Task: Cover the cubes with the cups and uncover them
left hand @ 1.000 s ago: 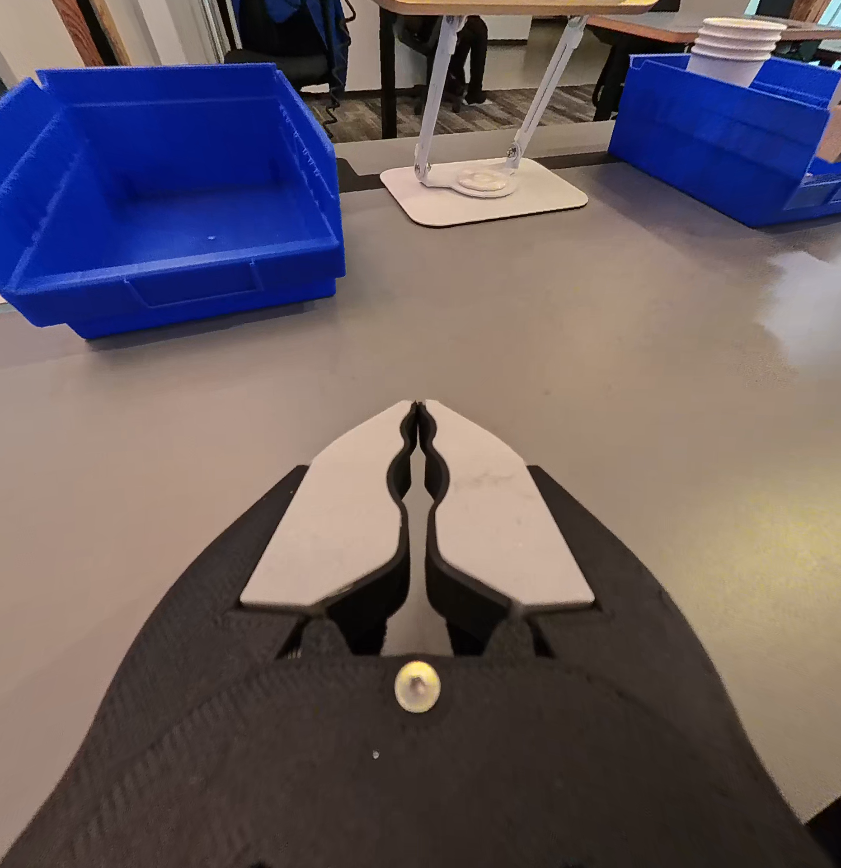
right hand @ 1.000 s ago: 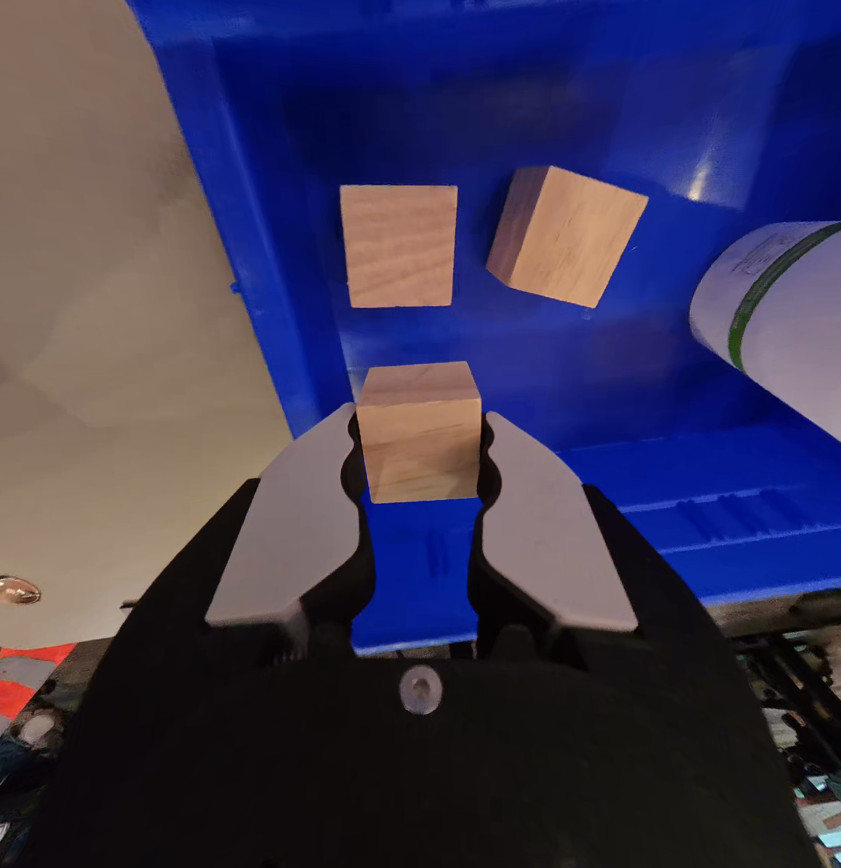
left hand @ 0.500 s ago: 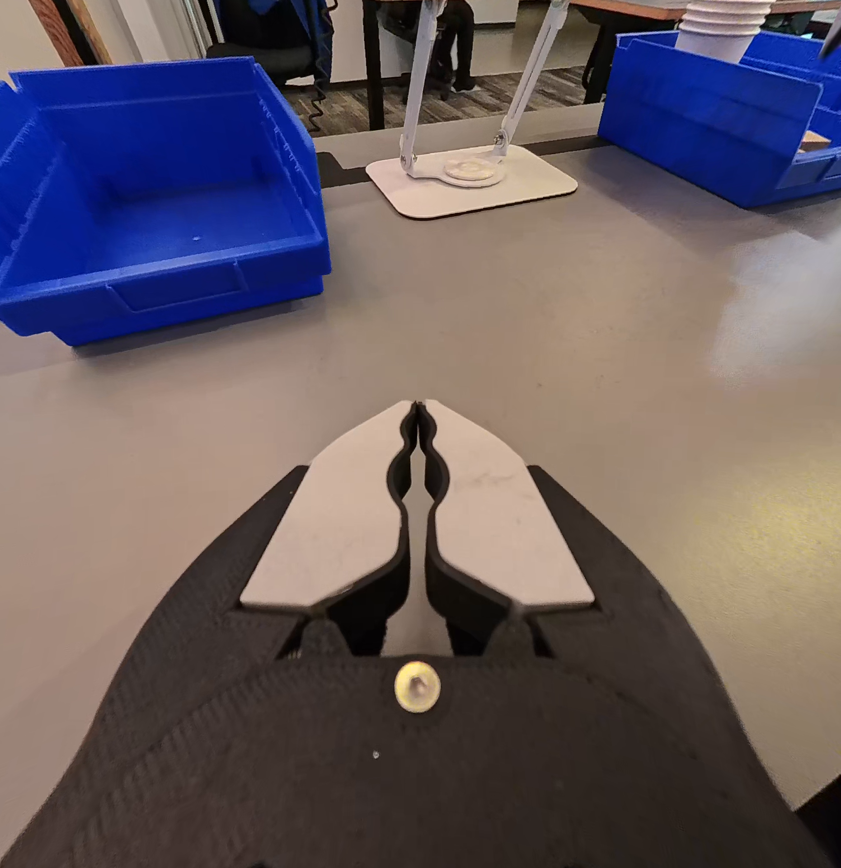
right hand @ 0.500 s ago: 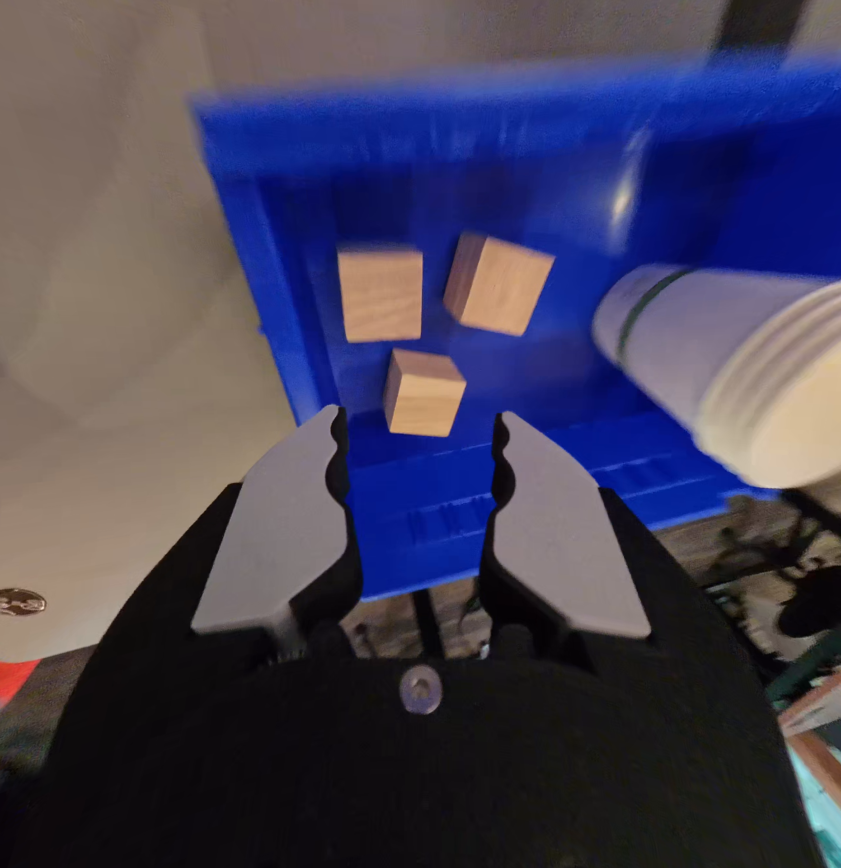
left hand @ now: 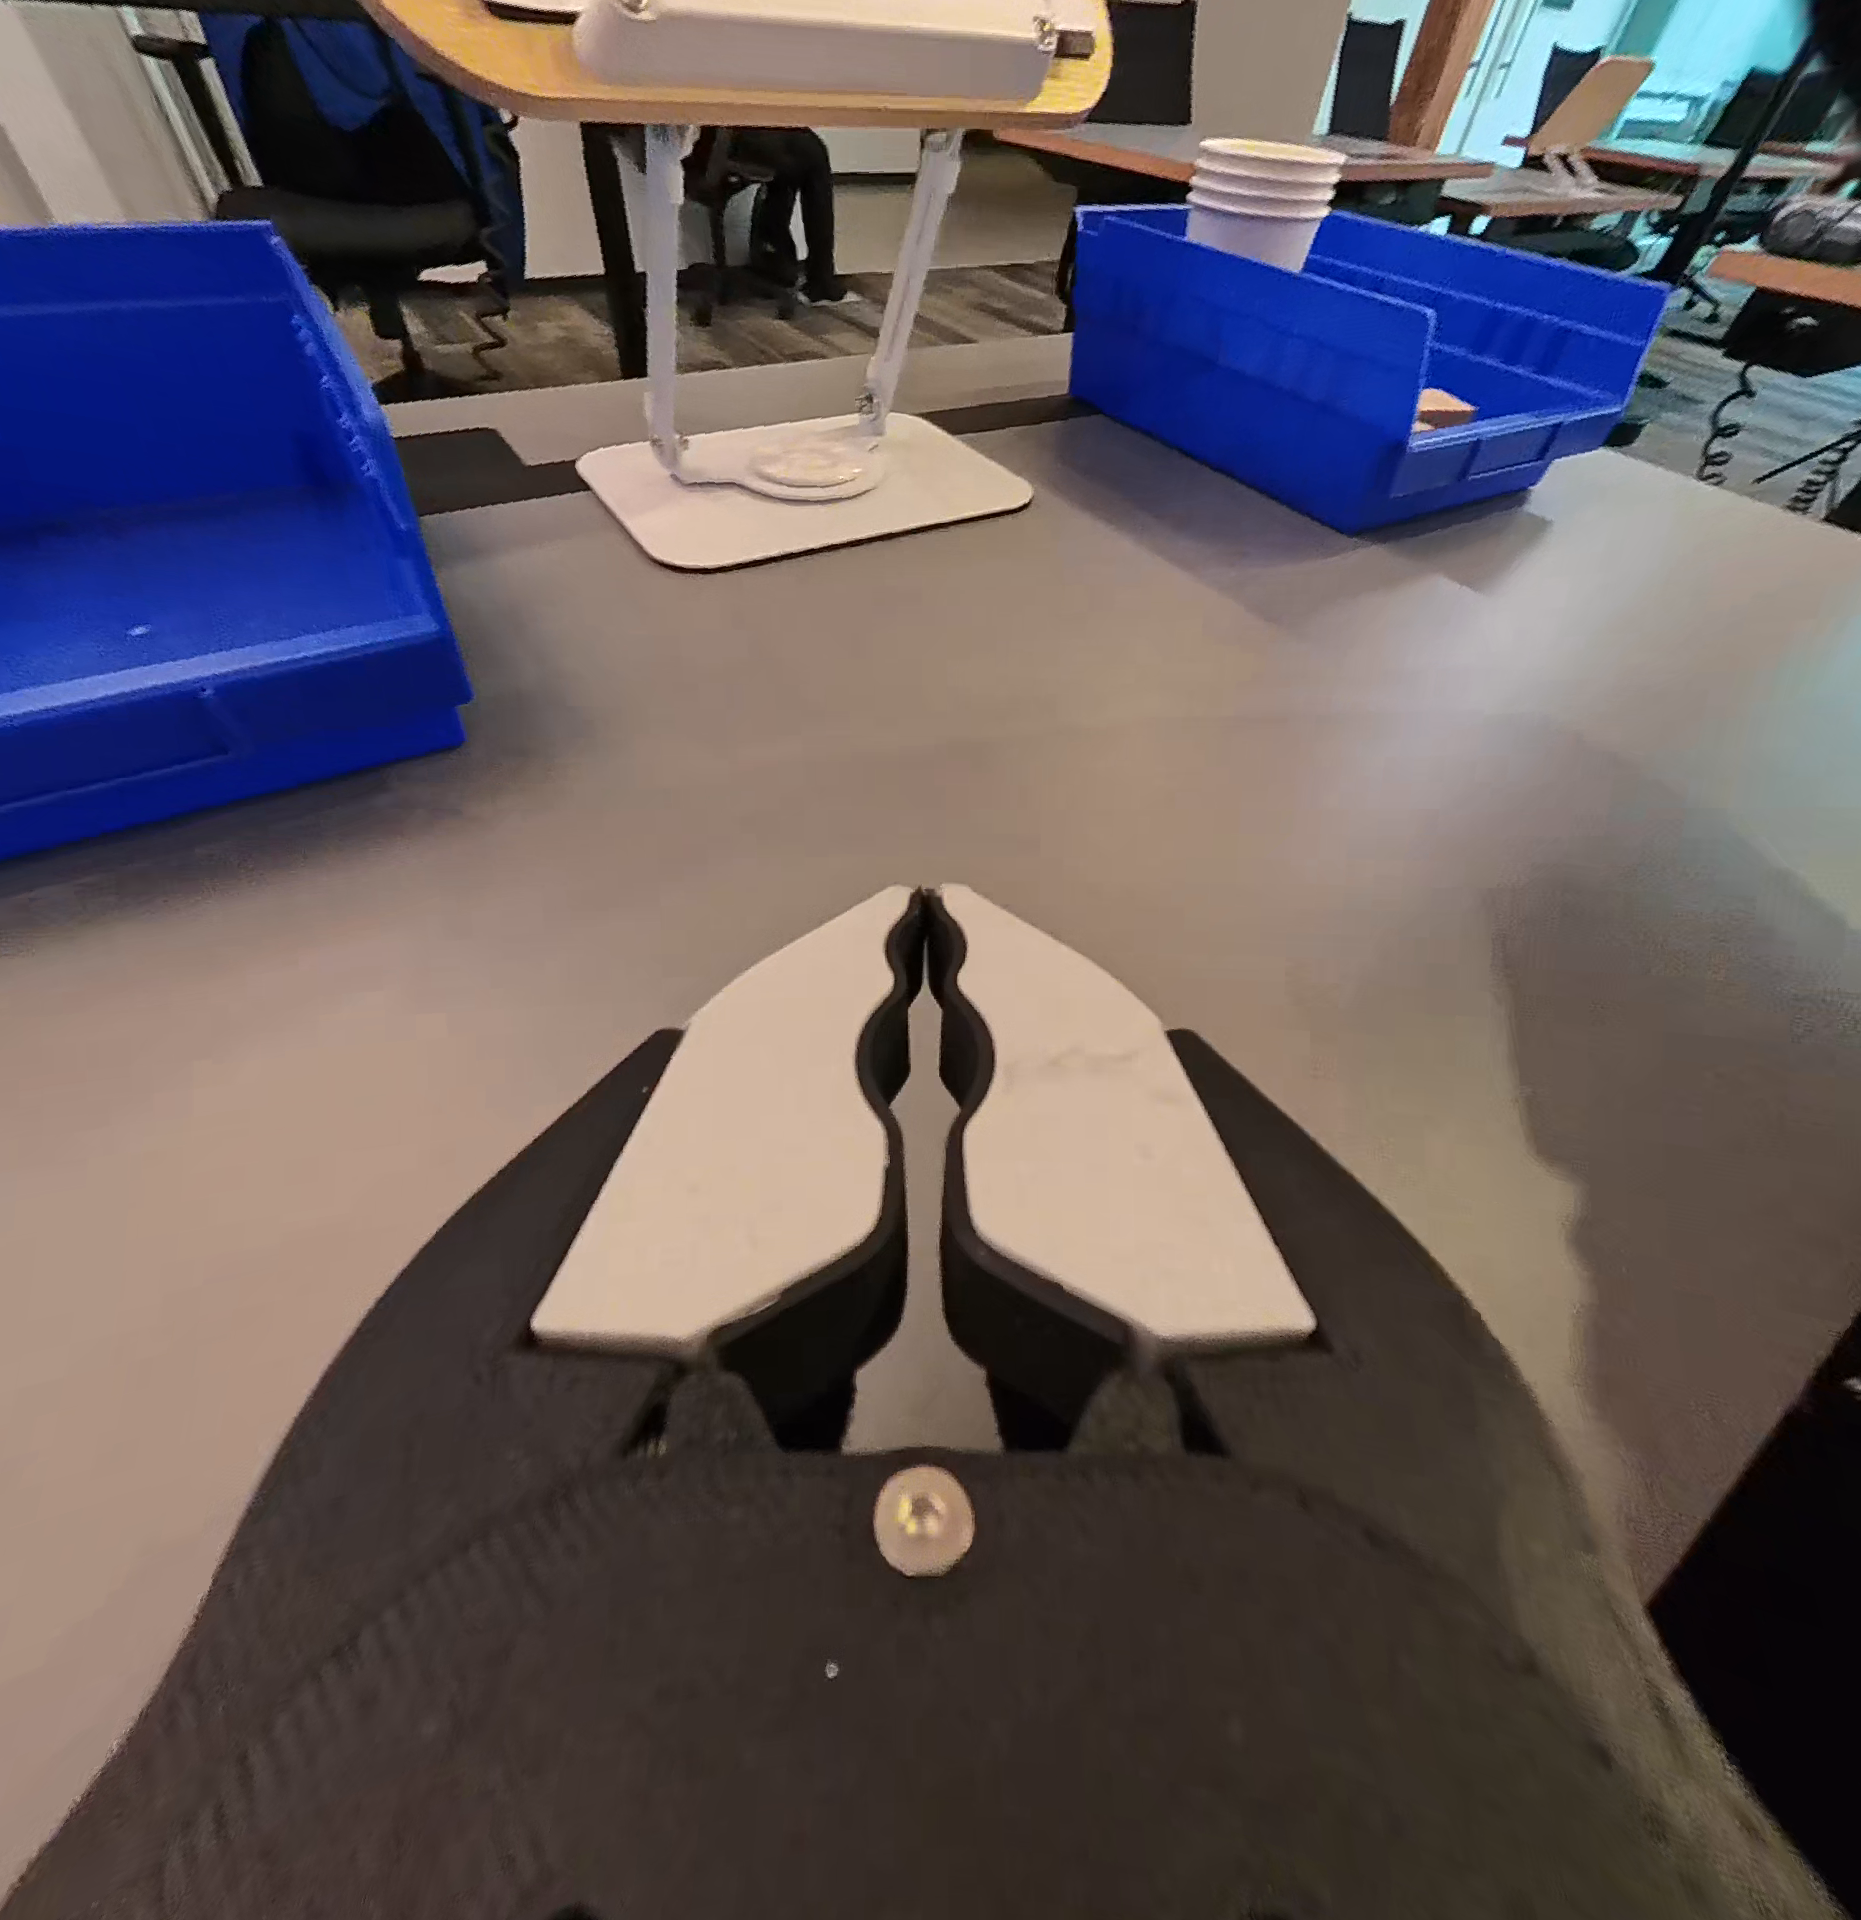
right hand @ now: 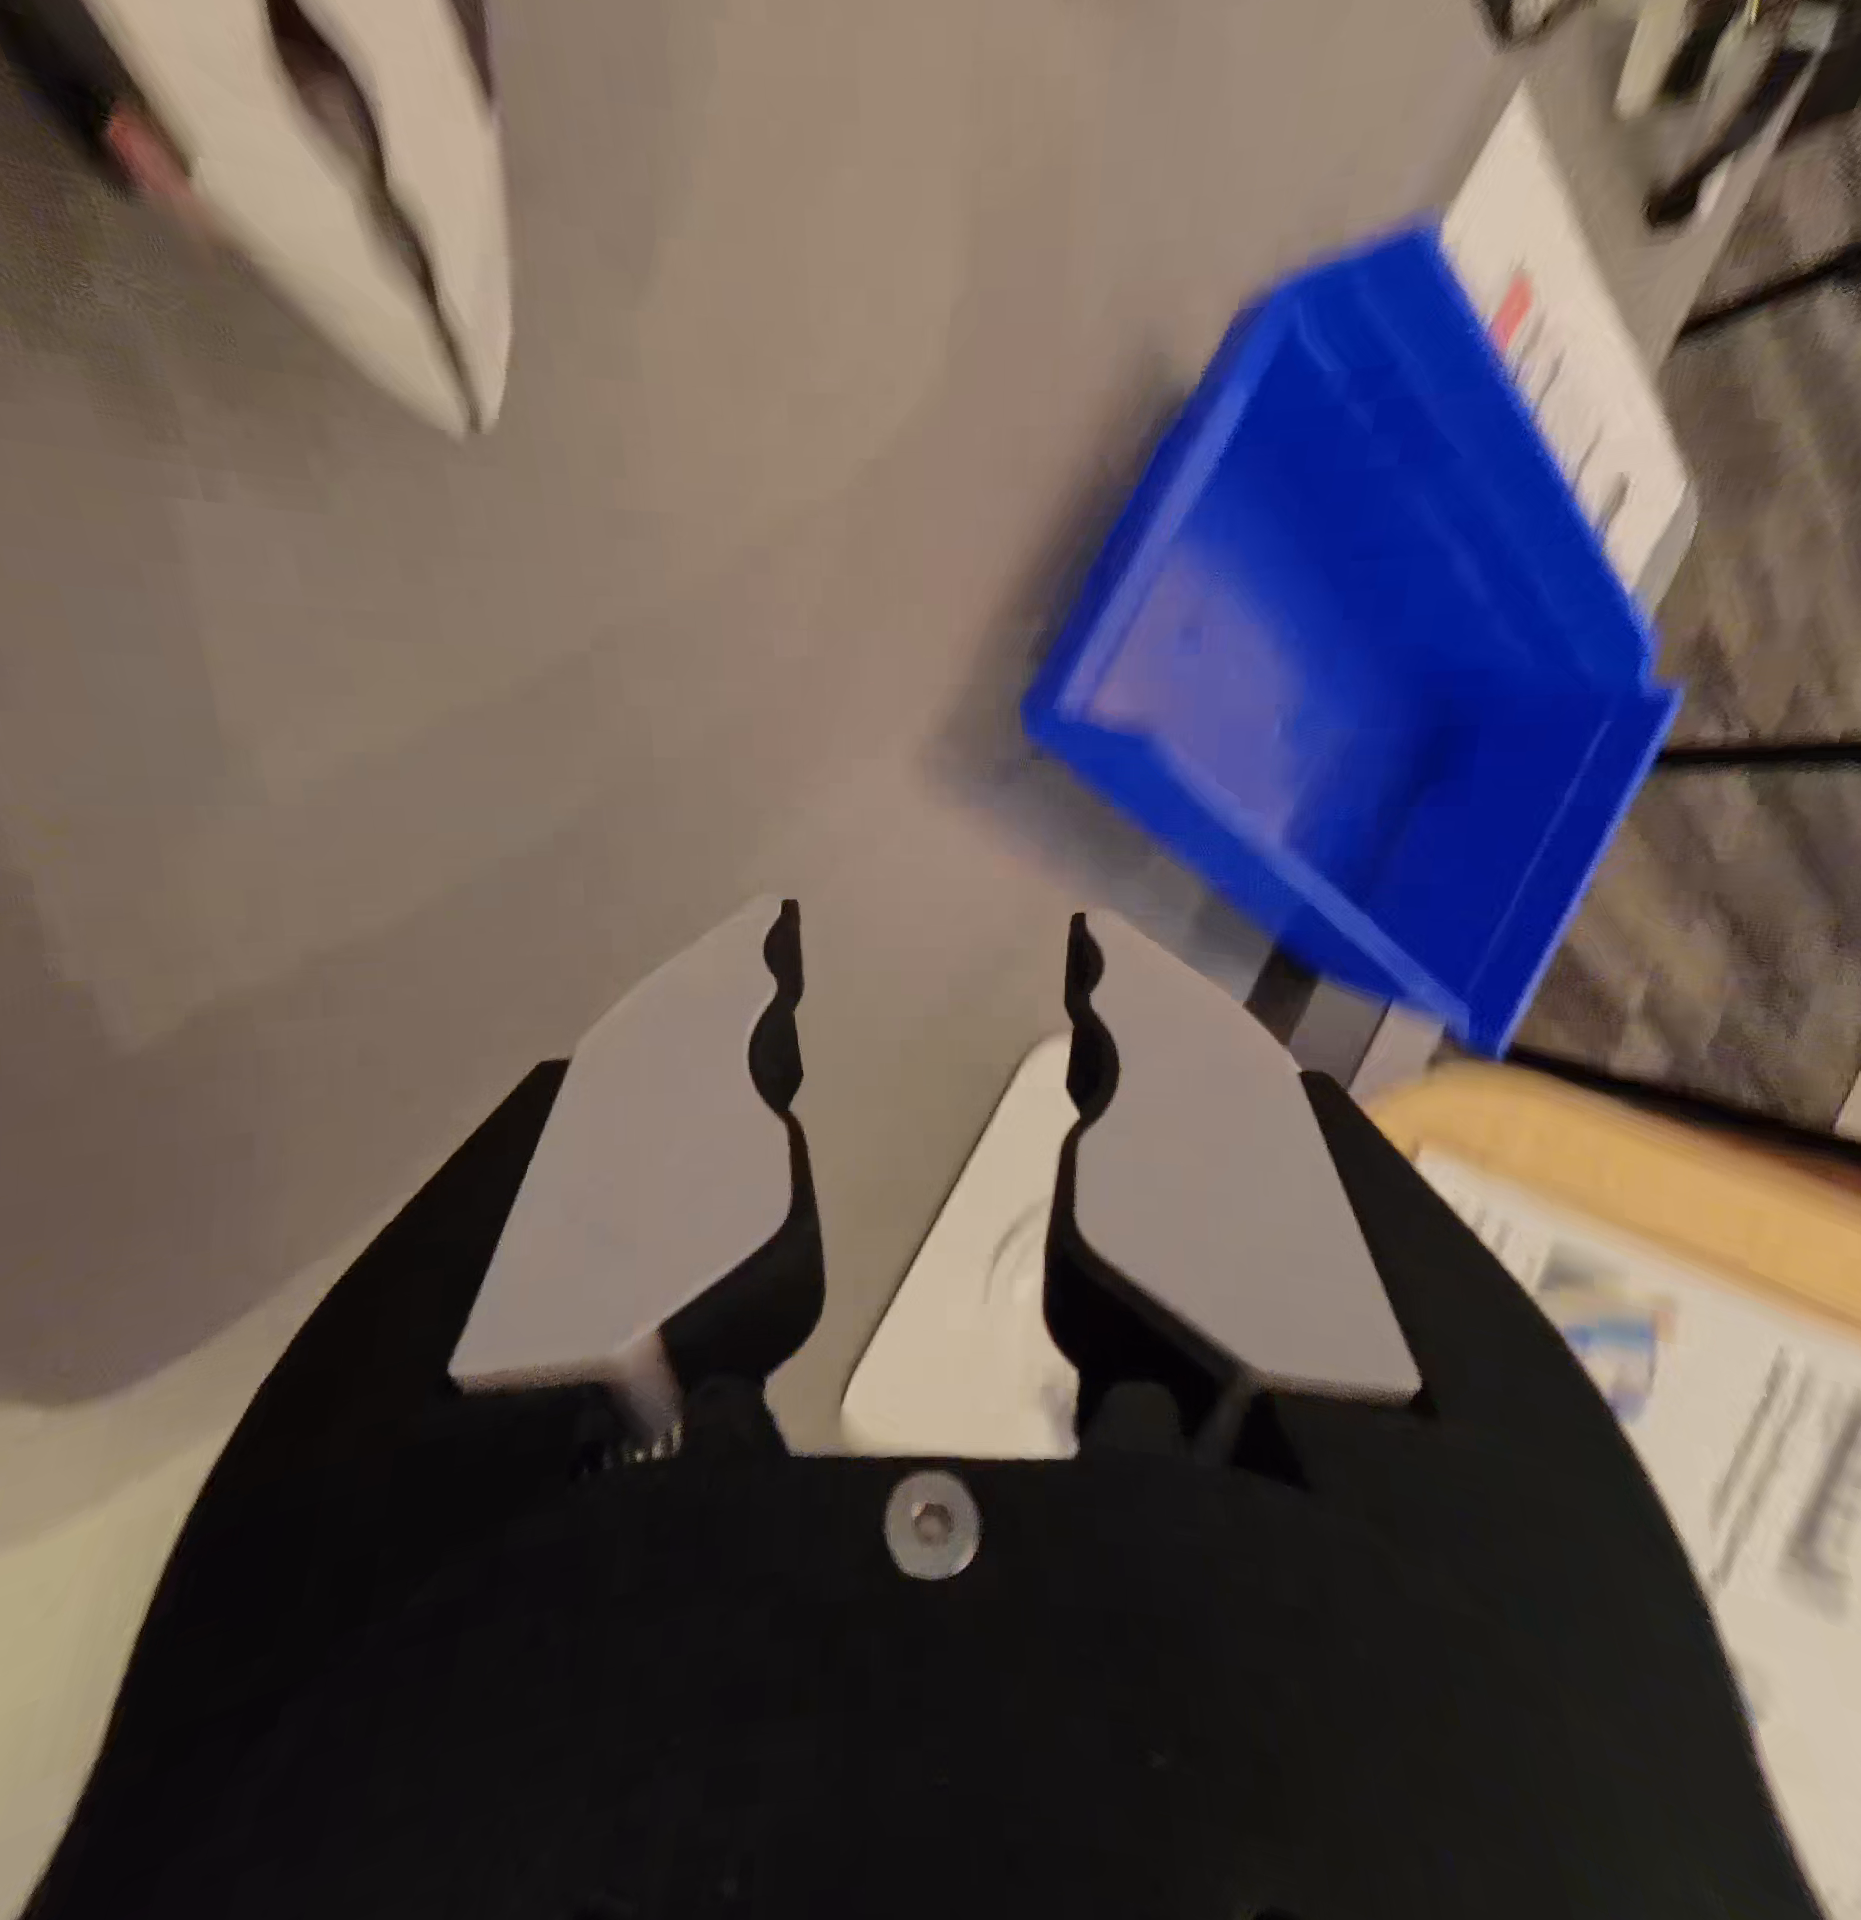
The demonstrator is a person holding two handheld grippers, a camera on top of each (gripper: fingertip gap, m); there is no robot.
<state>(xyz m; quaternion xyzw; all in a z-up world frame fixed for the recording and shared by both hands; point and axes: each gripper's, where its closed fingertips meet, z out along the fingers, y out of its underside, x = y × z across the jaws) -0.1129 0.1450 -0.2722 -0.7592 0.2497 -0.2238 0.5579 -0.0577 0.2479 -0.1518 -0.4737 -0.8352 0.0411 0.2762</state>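
Left wrist view
Left gripper (left hand: 921, 902): lower centre of frame, jaws pressed together, nothing between them, low over the grey table (left hand: 1165, 727).
Empty bin (left hand: 178, 582): blue, left edge of frame, nothing visible inside.
Far bin (left hand: 1269, 395): blue, upper right of frame, on the table.
Cups (left hand: 1264, 203): white stack, upright at the back of the far bin.
Cube (left hand: 1445, 407): wooden corner just visible at the far bin's low front; others not in sight.
Stand (left hand: 801, 499): white base plate, upper centre.

Right wrist view
Right gripper (right hand: 931, 925): lower centre, jaws spread, holding nothing; picture heavily blurred.
Blue bin (right hand: 1425, 665): right of frame, interior looks bare, too smeared to be sure.
White plate (right hand: 967, 1299): seen between the jaws.
Other gripper: pale tips in upper left of frame.

Progress
Done: judged finished or nearly so; cups stacked, cube binned, no cup or cube on the open table.
Left: nothing evident.
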